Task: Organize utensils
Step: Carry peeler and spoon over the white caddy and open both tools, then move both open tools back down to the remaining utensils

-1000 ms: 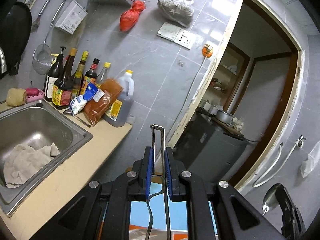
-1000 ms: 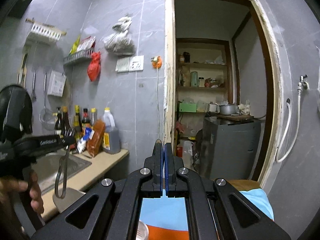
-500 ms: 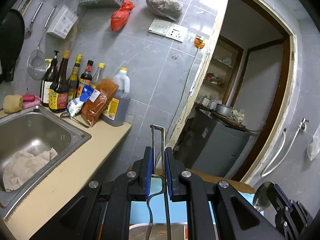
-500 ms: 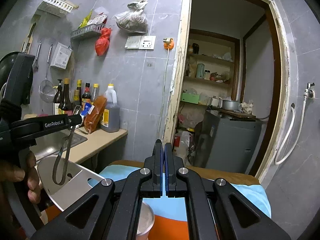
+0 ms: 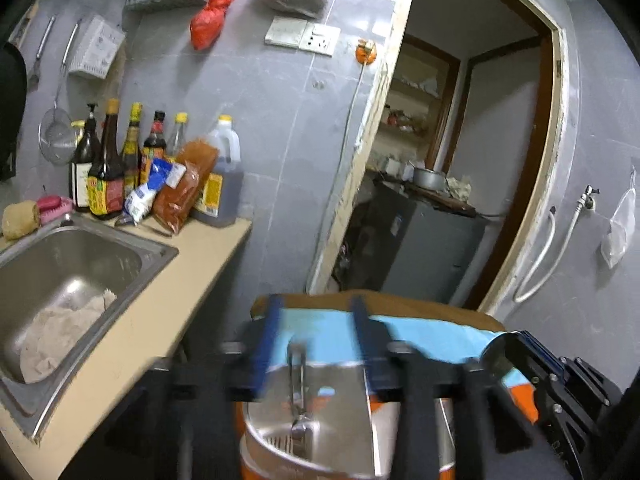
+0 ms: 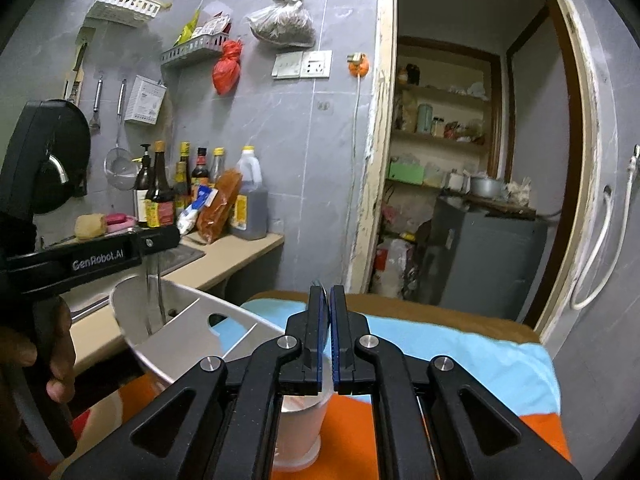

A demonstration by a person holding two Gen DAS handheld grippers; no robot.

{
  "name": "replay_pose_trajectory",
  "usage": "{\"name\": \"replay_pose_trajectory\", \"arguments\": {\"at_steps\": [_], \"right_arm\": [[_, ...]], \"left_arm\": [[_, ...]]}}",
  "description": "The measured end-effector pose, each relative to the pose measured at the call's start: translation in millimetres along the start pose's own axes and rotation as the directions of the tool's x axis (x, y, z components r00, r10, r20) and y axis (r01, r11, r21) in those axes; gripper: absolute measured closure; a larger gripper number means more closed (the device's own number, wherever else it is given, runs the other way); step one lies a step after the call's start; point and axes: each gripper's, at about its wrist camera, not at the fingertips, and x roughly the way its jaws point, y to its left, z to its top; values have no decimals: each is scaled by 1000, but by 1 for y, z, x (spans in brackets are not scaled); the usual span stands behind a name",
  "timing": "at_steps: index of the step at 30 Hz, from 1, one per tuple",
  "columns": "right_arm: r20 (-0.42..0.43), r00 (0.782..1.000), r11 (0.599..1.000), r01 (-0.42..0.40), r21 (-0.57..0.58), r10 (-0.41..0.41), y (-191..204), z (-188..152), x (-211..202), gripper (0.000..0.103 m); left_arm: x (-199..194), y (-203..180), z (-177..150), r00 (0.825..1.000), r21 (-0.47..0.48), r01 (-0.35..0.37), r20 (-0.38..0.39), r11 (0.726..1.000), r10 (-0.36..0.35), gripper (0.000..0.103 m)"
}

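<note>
Change since the prior half-second: the left gripper (image 5: 315, 320) had opened its fingers, blurred with motion. The wire-handled utensil (image 5: 298, 376) that had been pinched between them stood free inside the steel holder (image 5: 352, 420).

1. Left gripper. Fingers spread wide, gripping nothing. It hung directly above the holder, apparently so the utensil would drop straight in, handle up.
2. Wire-handled utensil. Working end down in the holder, near a slotted patch on its floor; the loop handle rose between the spread fingers, touching neither.
3. Right gripper (image 6: 326, 300). Fingers pressed together. The left wrist view showed a shiny rounded piece, likely a spoon (image 5: 495, 357), at their tip. Only a thin metal edge showed in its own view, so the identification was a judgement. It was held level just beside the holder, probably waiting its turn.
4. Steel holder. Curved polished wall with a cut-out, resting on the blue-and-orange cloth (image 6: 460, 352).
5. Plastic cup (image 6: 304, 420). On the cloth, below the right gripper.
6. Counter (image 5: 160, 320). To the left, with the sink (image 5: 132, 248) holding a rag; bottles (image 5: 106, 176) lined the wall.

Status, as judged: one utensil stowed, one likely pending.
</note>
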Motion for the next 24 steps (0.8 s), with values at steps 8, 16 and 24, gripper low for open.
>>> {"name": "replay_pose_trajectory", "arguments": {"at_steps": [8,16,24], "right_arm": [[-13,999,991,-28,131,30,-26,-4,-17,61],[20,998,967,52,248,-59,-76,-6,-50,20],[18,987,959,152,239,-161,-128,-19,-91,2]], "left_arm": [[-16,-9,-2,1000,-34,-1,-8,999,1,26],[-45,-57,-9,998,51,-32,53,998,29,1],[-69,-111,-29,996,126,-20,88,992,9,0]]}}
